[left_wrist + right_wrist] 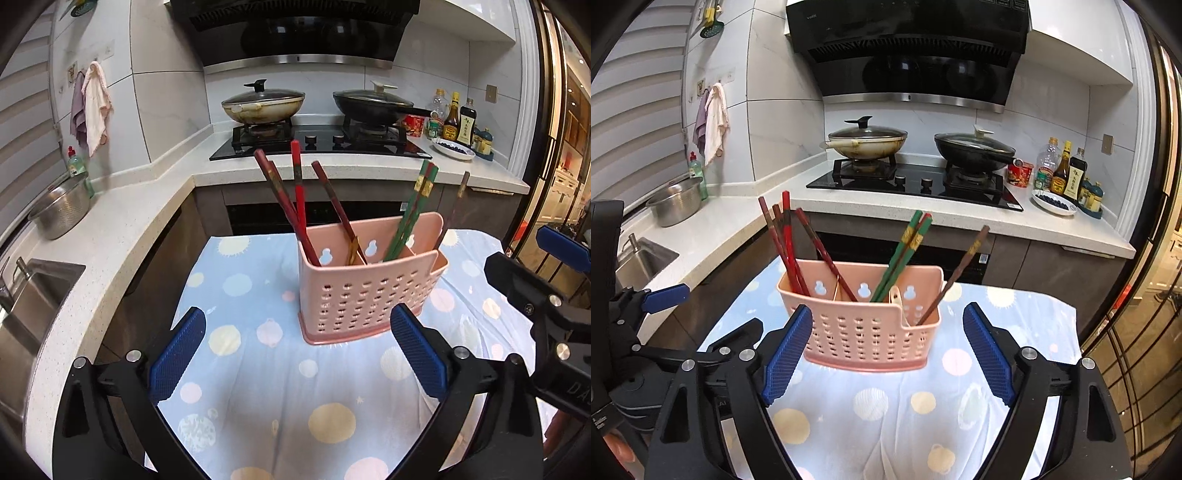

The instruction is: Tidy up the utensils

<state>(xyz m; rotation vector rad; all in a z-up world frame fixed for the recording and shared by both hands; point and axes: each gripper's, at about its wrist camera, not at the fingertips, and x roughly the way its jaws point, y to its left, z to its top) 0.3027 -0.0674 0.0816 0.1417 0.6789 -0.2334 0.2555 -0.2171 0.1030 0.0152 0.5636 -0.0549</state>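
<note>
**A:** Where did things stand with the utensils?

**B:** The pink perforated plastic caddy [866, 328] stood upright on the blue dotted cloth covering the table [1015, 317], toward the far edge and roughly midway between the side edges. Its left compartment held the dark red chopsticks [790, 251], the middle one the green-and-red pair [905, 251], and one brown chopstick [955, 275] leaned alone at the right end. I saw nothing loose on the cloth.

**A:** And your claws?

**B:** My right claw [886, 354] had its blue pads spread wide, nothing between them but the caddy's near face, not touching it. My left claw [297, 354] was likewise wide apart and empty, hovering over the cloth on the near side of the caddy.

**A:** So what was the step, in your judgement?

**B:** Sorting looked nearly finished. I judged the brown stick was the odd one, perhaps wanting a mate or a better slot, though I couldn't tell for certain.

**A:** How would you have handled it well?

**B:** Come in above the rim, pinch the shaft high where it stood free of the others, and lift straight along its lean. The caddy seemed light, so steadying its wall with the left claw would stop it tipping or sliding on the cloth.
</note>
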